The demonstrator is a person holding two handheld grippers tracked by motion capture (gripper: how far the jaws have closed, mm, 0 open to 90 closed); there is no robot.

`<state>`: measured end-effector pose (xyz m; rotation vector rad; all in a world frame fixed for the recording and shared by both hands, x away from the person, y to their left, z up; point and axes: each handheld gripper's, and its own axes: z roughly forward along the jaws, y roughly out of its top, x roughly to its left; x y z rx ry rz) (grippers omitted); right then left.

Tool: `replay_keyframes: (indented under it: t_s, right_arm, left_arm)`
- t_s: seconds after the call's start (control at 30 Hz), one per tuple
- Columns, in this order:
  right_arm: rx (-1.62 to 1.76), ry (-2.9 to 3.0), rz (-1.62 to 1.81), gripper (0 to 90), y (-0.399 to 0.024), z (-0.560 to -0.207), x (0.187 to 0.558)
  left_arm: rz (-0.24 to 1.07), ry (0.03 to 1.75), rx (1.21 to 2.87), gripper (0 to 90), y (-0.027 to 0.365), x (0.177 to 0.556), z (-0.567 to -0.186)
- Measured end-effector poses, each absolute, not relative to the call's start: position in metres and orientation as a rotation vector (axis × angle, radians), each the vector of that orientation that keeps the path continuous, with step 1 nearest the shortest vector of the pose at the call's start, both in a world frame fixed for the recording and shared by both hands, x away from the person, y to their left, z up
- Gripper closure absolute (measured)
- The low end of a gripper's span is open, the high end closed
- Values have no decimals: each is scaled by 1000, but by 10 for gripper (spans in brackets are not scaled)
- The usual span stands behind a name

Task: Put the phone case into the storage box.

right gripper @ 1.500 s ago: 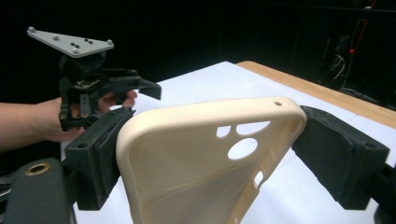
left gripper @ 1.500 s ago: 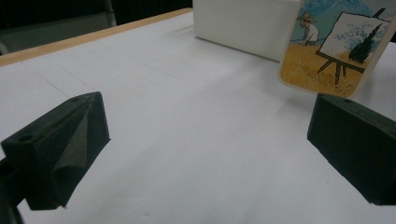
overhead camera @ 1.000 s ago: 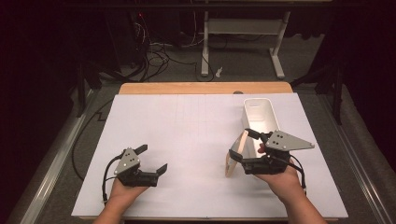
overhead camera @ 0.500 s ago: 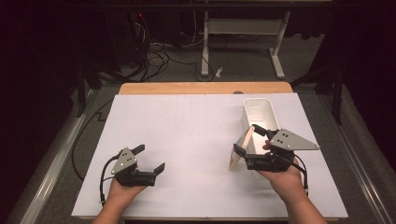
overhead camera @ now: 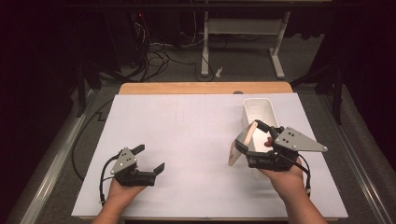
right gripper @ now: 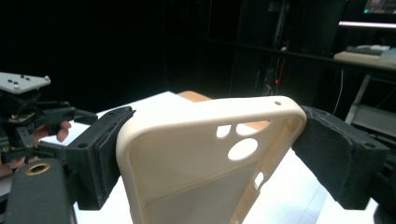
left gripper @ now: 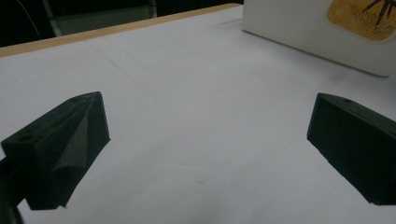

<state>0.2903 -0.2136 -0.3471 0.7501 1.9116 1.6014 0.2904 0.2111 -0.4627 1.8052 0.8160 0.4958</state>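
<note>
Jaws of your right hand-held gripper (overhead camera: 251, 136) pinch a cream-coloured, soft plastic phone case (overhead camera: 242, 143) across its width, one pad on each long edge. In the right gripper view that phone case (right gripper: 205, 158) stands between the two black pads with its hollow inner side facing the camera and its camera cut-outs near the upper end. From above, you hold it on edge and tilted, lifted off the desk (overhead camera: 187, 140), just beside the near end of a long white rectangular plastic bin (overhead camera: 259, 112) that lies on the right half of the white-covered desk. Your right hand (overhead camera: 287, 179) grips the tool from below, the grey three-cornered plate on top.

Your left hand-held gripper (overhead camera: 148, 158) sits well apart at the near left of the desk, its jaws spread wide with nothing between them. In the left gripper view, bare white desk surface (left gripper: 201, 140) lies between the jaws, and a white box with a yellow label (left gripper: 322, 28) stands farther off at upper right.
</note>
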Motion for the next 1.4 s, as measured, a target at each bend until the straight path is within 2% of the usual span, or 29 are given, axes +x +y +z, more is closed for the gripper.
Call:
replay_keyframes:
  t_s: [0.6, 1.4]
  right_arm:
    - [772, 1765, 1652, 148, -233, -323, 281]
    - [840, 1637, 1606, 149, -264, -312, 283]
  left_arm:
    - [507, 805, 1817, 2, 210, 290, -463]
    - [506, 808, 1809, 2, 210, 290, -463]
